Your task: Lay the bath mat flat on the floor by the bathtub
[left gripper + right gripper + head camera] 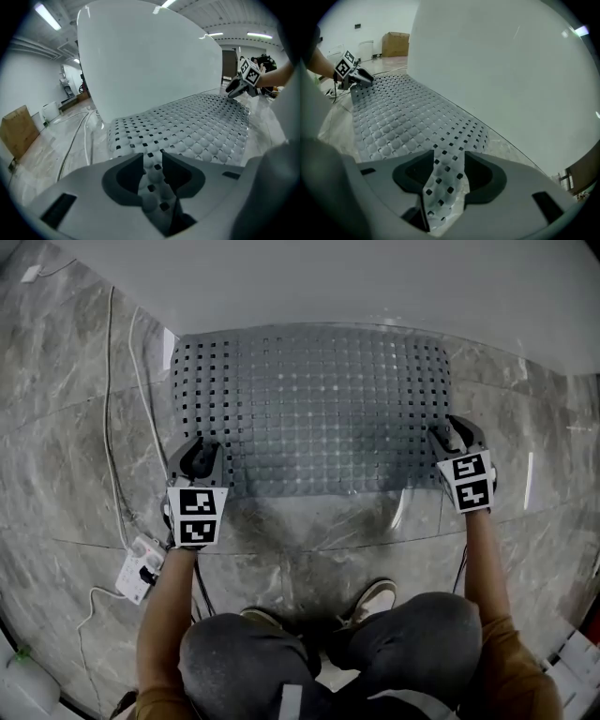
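In the head view, the bath mat [319, 409] is lying spread across the upper middle, its far edge running along the white bathtub [375, 287]. The left gripper [203, 448] is sitting at the mat's lower left corner and the right gripper [448, 434] at its right edge. Bare marble floor [309, 531] is lying open below the mat, while cables [117, 427] are trailing down the left side.

In the left gripper view, the jaws are standing partly apart, straddling the mat's corner [154, 180] without clearly pinching it. The tub wall [140, 61] is rising close behind.

In the right gripper view, the jaws are gaping wide, with a strip of mat [443, 178] lying loose between them beside the tub [511, 70].
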